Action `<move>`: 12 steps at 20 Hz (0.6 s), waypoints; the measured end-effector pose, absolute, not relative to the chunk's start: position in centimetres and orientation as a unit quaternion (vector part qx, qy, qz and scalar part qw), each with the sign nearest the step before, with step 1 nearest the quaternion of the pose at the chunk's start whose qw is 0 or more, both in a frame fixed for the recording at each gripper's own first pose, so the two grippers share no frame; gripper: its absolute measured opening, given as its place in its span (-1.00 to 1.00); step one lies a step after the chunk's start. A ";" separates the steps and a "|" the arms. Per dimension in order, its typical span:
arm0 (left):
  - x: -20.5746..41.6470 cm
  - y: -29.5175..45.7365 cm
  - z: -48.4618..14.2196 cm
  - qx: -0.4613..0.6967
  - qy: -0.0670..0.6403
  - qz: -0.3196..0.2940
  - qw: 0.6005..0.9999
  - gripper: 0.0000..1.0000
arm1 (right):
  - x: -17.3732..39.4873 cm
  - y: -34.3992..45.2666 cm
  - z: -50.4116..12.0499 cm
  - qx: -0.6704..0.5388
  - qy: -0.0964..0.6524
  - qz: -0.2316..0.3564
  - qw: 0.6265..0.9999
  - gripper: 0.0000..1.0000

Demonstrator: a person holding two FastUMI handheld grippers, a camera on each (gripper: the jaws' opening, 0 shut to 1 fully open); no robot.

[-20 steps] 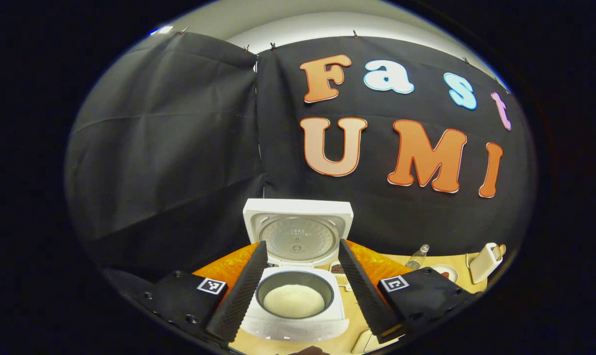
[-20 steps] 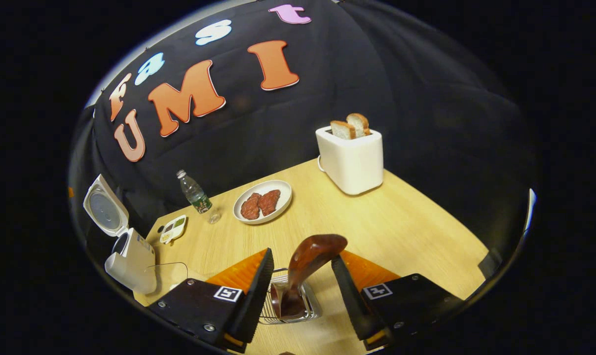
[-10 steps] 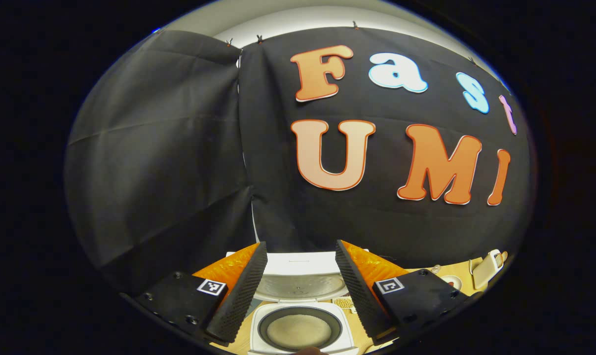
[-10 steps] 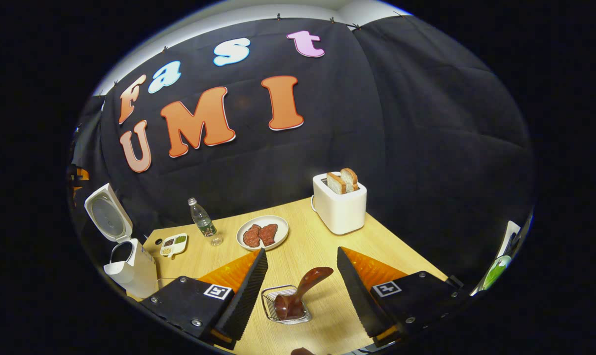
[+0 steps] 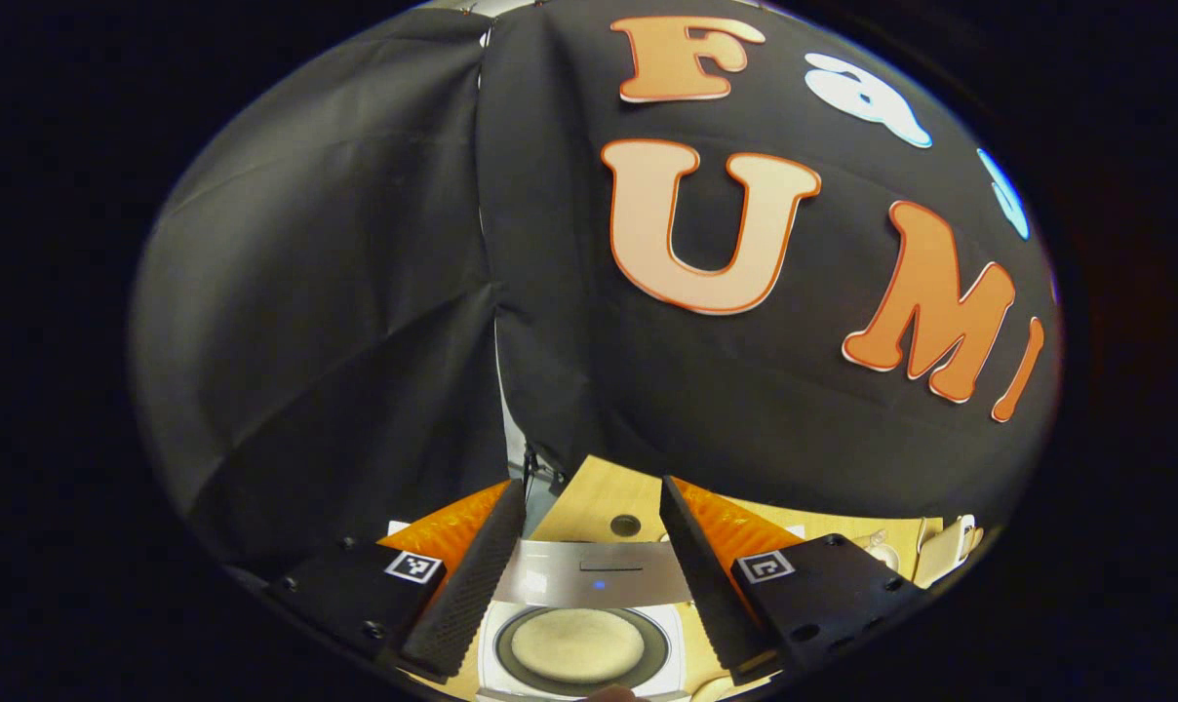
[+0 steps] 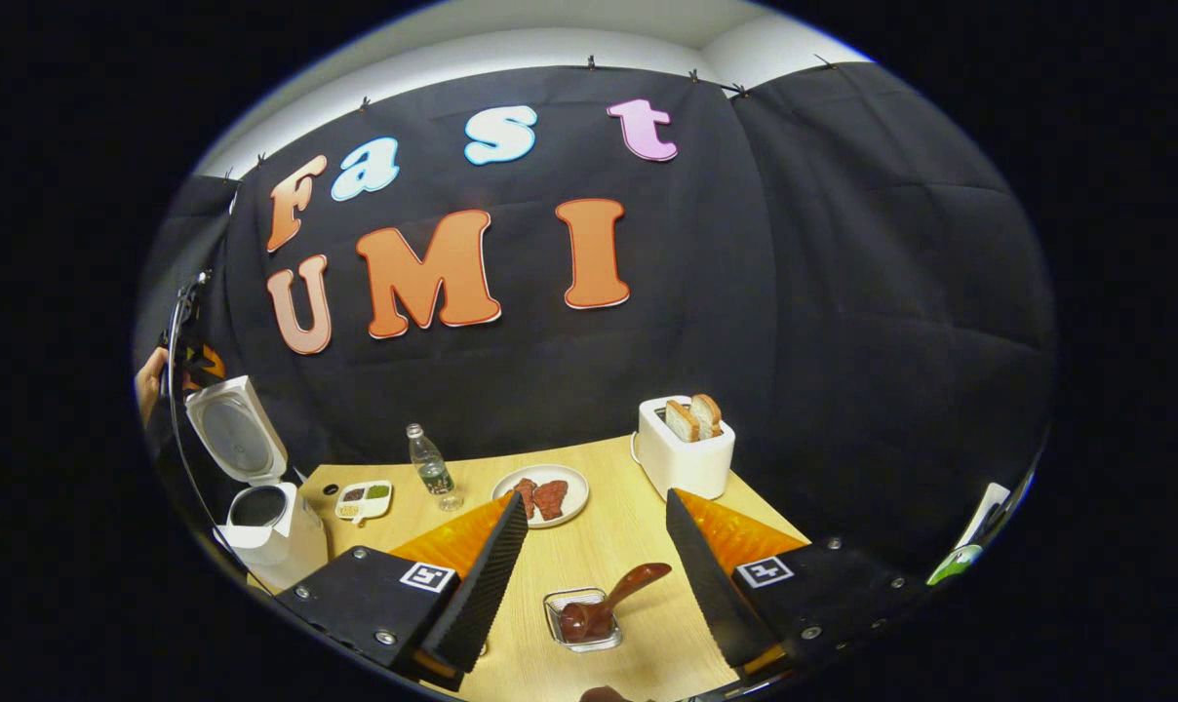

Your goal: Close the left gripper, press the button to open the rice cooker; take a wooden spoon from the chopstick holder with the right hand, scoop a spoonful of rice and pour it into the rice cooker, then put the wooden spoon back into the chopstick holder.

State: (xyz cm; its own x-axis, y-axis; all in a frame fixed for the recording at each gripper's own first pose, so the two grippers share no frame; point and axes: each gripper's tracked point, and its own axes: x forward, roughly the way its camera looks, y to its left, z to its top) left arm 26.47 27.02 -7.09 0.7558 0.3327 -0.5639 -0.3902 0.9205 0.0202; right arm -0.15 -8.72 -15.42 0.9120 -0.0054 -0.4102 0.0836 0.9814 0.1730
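Note:
The white rice cooker sits right under my left gripper, which is open and holds nothing. Its lid stands up, edge-on to me, and the inner pot holds pale rice. My right gripper hangs open above the table, well apart from the dark wooden spoon. The spoon leans in the small wire chopstick holder between and below my fingers. The rice cooker stands far left in the right gripper view, lid up.
On the wooden table stand a white toaster with two bread slices, a plate of meat, a clear bottle and a small divided dish. A hand shows above the cooker's lid.
My right gripper has pulled up and back from the spoon, which stays in the holder. My left gripper has moved forward over the cooker, so the lid now shows edge-on.

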 end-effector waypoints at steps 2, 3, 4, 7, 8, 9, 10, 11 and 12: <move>26.1 26.7 -8.1 -0.027 0.330 0.190 0.924 0.87 | 0.1 -8.4 -15.6 0.092 0.210 -0.012 0.973 0.79; 25.5 26.3 -8.9 -0.027 0.352 0.181 0.918 0.89 | 0.3 -8.2 -15.8 0.091 0.212 -0.006 0.973 0.79; 25.0 25.8 -10.0 -0.043 0.384 0.175 0.906 0.87 | 0.4 -8.1 -16.0 0.088 0.215 -0.002 0.973 0.79; 21.6 25.4 -13.8 -0.070 0.476 0.186 0.857 0.89 | 0.4 -7.9 -16.4 0.078 0.217 0.013 0.973 0.79; 19.6 25.1 -15.3 -0.076 0.510 0.192 0.835 0.89 | 0.5 -7.8 -16.5 0.077 0.219 0.018 0.973 0.79; 18.5 24.7 -16.2 -0.078 0.521 0.192 0.828 0.91 | 0.7 -7.7 -16.8 0.078 0.220 0.022 0.972 0.79; 17.1 24.4 -17.1 -0.080 0.534 0.189 0.820 0.90 | 0.8 -7.6 -16.9 0.079 0.222 0.026 0.971 0.79; 16.0 24.0 -17.8 -0.080 0.543 0.185 0.815 0.89 | 1.0 -7.6 -17.1 0.081 0.224 0.029 0.971 0.79; 14.5 23.4 -18.7 -0.082 0.558 0.183 0.805 0.89 | 1.3 -7.4 -17.2 0.083 0.225 0.033 0.970 0.79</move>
State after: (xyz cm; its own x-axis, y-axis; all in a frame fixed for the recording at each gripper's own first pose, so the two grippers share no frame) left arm 14.46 23.40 -18.70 0.3111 0.2021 -0.9287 -0.3859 0.9198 0.0709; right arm 1.33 -7.43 -17.20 0.8966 0.1007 -0.4312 -0.0260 0.9841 0.1759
